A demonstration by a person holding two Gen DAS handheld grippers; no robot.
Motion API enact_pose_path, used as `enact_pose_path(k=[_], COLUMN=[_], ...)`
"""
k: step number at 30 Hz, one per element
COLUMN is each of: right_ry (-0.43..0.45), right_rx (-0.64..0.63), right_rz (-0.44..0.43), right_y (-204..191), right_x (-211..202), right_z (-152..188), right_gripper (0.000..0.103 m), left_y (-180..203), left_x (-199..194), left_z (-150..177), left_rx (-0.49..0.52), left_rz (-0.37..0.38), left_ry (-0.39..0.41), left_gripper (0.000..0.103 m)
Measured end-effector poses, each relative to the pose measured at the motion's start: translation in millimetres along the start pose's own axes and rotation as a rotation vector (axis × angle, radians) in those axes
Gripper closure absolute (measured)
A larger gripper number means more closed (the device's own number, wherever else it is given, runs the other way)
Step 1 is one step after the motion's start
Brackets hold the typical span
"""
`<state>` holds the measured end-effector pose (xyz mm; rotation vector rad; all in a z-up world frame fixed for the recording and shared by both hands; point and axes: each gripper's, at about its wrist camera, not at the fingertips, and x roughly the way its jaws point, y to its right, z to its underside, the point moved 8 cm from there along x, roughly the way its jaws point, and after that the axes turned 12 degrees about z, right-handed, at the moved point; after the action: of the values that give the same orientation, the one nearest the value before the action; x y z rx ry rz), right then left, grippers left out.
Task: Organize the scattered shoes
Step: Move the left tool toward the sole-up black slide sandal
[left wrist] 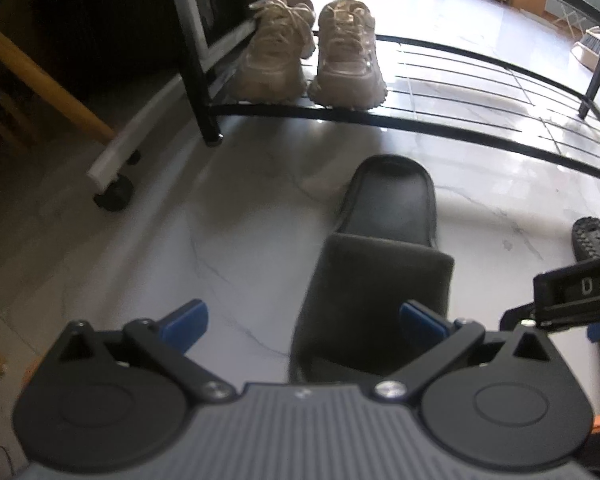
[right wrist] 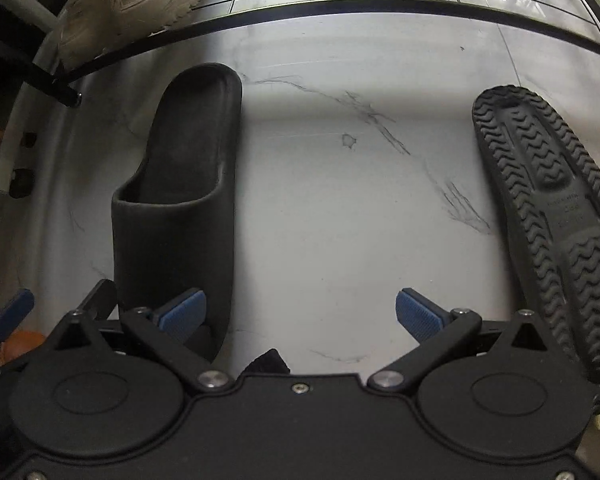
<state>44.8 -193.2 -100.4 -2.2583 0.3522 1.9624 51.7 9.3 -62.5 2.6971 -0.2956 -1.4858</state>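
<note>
My left gripper's body hides the black slide's (left wrist: pixel 374 280) toe. The overturned slide (right wrist: pixel 556 216) runs off the frame's right edge; its moulded sole lettering is unreadable.

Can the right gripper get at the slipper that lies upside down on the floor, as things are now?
Probably yes. The right gripper is open and empty, and the upside-down slipper lies just to its right on bare floor, nothing between them.

Matt rubbery black slipper (right wrist: pixel 180 184) on glossy marble-look floor (right wrist: pixel 332 208).
</note>
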Motion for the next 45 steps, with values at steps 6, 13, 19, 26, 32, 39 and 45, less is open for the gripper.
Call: enact_pose_path(k=[6, 13, 19, 26, 32, 39, 45], right_ry=[0.031, 0.040, 0.040, 0.036, 0.037, 0.090, 0.311], right_rx=[0.015, 0.012, -0.009, -0.003, -0.001, 0.052, 0.199], right_rz=[0.050, 0.081, 0.103, 0.098, 0.087, 0.067, 0.039], right_y=[9.6, 12.9, 11.0, 12.8, 12.1, 19.2, 44.5], right_x=[-1.9, -1.6, -1.1, -1.6, -2.1, -12.4, -58.3], right_z=[-6.5, -4.8, -3.4, -3.0, -2.5, -7.2, -9.0], right_gripper=[0.000, 0.000, 0.000, 0.000, 0.000, 0.000, 0.000], left_y=[-6.2, -23.5, -29.1, -30.9, -33.0, -18.8, -2.1], left_x=[-0.7, -2.6, -3.4, -5.3, -3.3, -14.7, -30.0], left_z=[-0.5, -0.6, -2.3, -3.8, -1.7, -15.9, -29.4], left_rx=[0.004, -0.037, -0.027, -0.039, -0.070, -0.077, -0.026], left_rz=[-0.073, -0.138, -0.161, -0.154, -0.125, -0.024, 0.038], left_ry=[0.009, -0.007, -0.035, -0.042, -0.066, 0.067, 0.208], left_gripper=[0.001, 0.001, 0.001, 0.001, 0.001, 0.001, 0.001])
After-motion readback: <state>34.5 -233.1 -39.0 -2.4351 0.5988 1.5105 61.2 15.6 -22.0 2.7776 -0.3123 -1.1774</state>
